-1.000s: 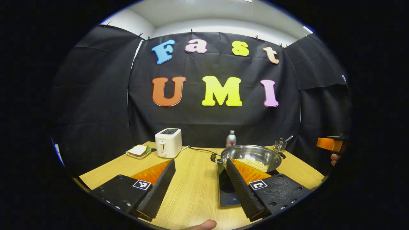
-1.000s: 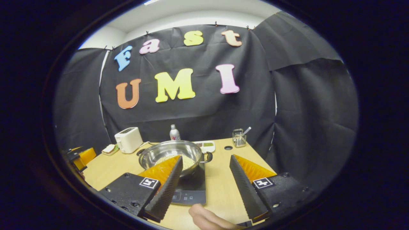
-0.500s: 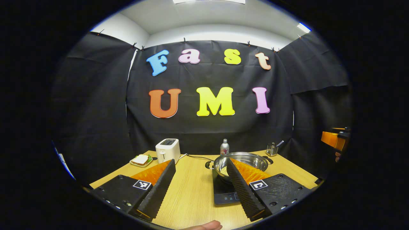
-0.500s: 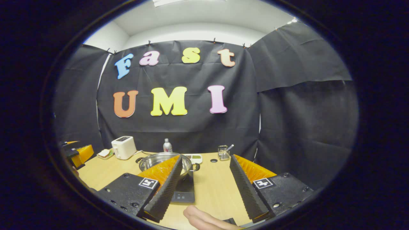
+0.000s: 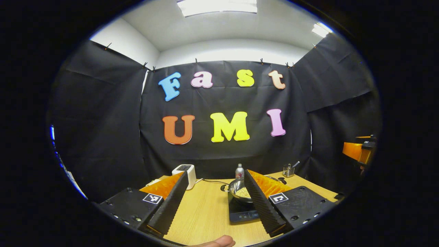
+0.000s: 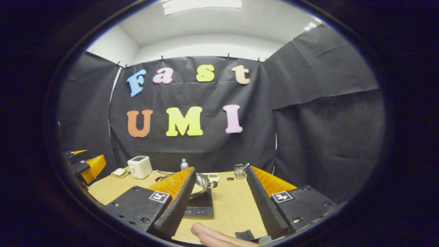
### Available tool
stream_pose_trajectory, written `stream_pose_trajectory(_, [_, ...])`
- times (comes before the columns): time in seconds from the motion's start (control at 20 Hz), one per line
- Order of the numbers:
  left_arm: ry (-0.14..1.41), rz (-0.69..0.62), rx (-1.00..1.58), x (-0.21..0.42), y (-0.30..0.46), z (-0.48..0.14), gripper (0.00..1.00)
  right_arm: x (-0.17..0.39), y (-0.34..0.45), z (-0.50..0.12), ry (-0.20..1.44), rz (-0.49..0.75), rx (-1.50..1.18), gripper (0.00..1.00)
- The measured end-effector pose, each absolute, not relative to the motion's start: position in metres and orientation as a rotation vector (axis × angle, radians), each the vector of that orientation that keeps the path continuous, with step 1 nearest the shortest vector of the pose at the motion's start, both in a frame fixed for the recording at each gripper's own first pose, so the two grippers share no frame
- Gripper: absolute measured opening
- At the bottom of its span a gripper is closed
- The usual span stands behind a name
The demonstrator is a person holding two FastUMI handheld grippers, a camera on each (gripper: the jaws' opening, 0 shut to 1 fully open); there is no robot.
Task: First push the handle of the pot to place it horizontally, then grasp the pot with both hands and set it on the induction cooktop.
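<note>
A steel pot (image 5: 241, 190) holding pale grains sits on the black induction cooktop (image 5: 242, 215) on the wooden table (image 5: 205, 212). My left gripper (image 5: 215, 172) is open and held back from the table, well short of the pot, with nothing between its fingers. In the right gripper view the pot (image 6: 203, 183) shows partly behind one finger, still on the cooktop (image 6: 200, 209). My right gripper (image 6: 220, 168) is open and empty, also back from the pot. Each gripper shows at the edge of the other's view: the right gripper (image 5: 358, 151) and the left gripper (image 6: 85, 164).
A white toaster (image 6: 139, 167) and a plate with a sandwich (image 6: 120, 172) stand at the table's far left. A small bottle (image 5: 239, 171) is behind the pot, a utensil holder (image 5: 287, 169) at the far right. A hand (image 6: 212, 236) shows at the bottom edge.
Both grippers have drawn back and up from the table, so pot and cooktop look smaller and farther. The pot stays on the cooktop. Both grippers stay open.
</note>
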State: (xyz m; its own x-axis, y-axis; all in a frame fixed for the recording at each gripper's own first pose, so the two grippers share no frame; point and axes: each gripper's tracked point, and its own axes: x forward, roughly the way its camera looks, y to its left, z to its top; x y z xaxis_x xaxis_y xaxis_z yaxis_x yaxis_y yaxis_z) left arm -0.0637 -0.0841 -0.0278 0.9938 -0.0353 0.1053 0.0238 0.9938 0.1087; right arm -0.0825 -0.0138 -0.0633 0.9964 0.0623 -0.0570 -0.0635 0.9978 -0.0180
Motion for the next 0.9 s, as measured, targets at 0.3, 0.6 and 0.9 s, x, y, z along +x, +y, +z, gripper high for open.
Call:
stream_pose_trajectory(0.3, [-0.141,-0.019,0.060,-0.074,-0.077,-0.014,0.96,-0.093,-0.022,-0.040,-0.017,0.080,0.000,0.92])
stream_pose_trajectory(0.6, [-0.134,-0.022,0.088,-0.075,-0.074,-0.015,0.96,-0.095,-0.027,-0.032,-0.063,0.077,0.022,0.92])
stream_pose_trajectory(0.9, [-0.138,-0.026,0.104,-0.078,-0.075,-0.010,0.97,-0.094,-0.029,-0.031,-0.064,0.074,0.019,0.92])
